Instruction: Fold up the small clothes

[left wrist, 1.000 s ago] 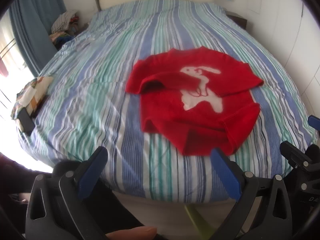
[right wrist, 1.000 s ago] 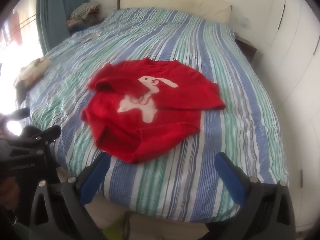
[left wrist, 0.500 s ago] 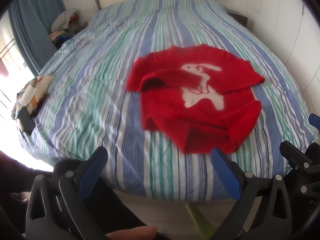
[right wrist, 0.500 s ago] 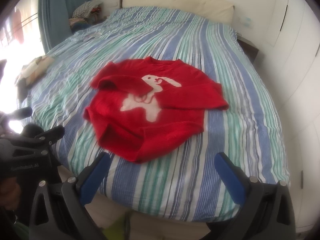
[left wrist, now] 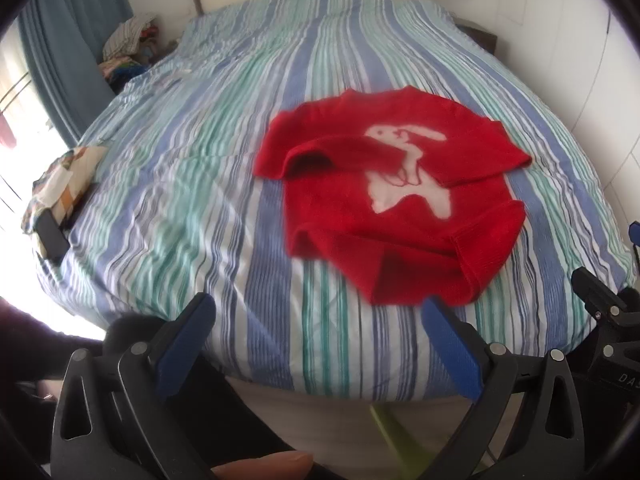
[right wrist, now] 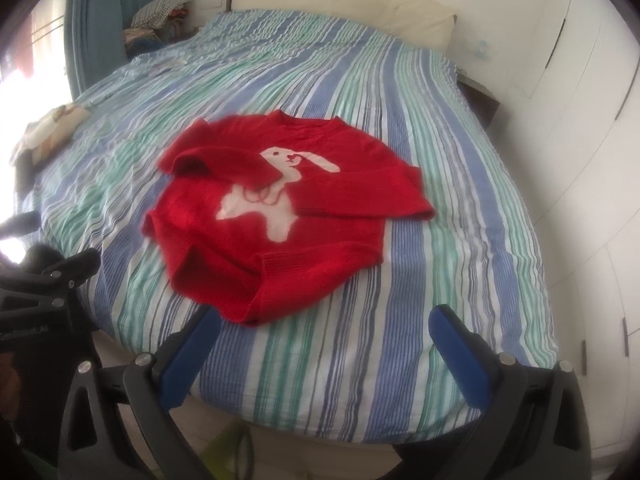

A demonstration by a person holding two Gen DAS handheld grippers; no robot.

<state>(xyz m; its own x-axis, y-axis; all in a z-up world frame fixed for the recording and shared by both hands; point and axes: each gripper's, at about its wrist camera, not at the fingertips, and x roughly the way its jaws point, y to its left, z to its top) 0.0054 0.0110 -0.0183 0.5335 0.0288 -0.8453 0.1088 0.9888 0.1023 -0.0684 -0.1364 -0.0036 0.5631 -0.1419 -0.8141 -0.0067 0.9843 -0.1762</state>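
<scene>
A small red sweater (left wrist: pixel 396 196) with a white rabbit on its front lies face up on the striped bed (left wrist: pixel 192 184), near the foot edge. Both sleeves are folded across its chest, and the hem is rumpled. My left gripper (left wrist: pixel 318 324) hovers open over the foot of the bed, just short of the hem. In the right wrist view the sweater (right wrist: pixel 280 216) lies ahead and to the left, and my right gripper (right wrist: pixel 326 334) is open too, with its left fingertip close to the hem. Neither gripper holds anything.
A patterned cloth (left wrist: pixel 64 184) and a dark phone-like object (left wrist: pixel 50 236) lie at the bed's left edge. A pile of clothes (left wrist: pixel 128 40) sits by the blue curtain (left wrist: pixel 68 40). White cupboards (right wrist: pixel 580 140) run along the right. A cream headboard (right wrist: pixel 340 4) stands at the back.
Both grippers have crept forward toward the bed, so the sweater sits a little nearer their fingertips. The sweater has not moved and both grippers stay open.
</scene>
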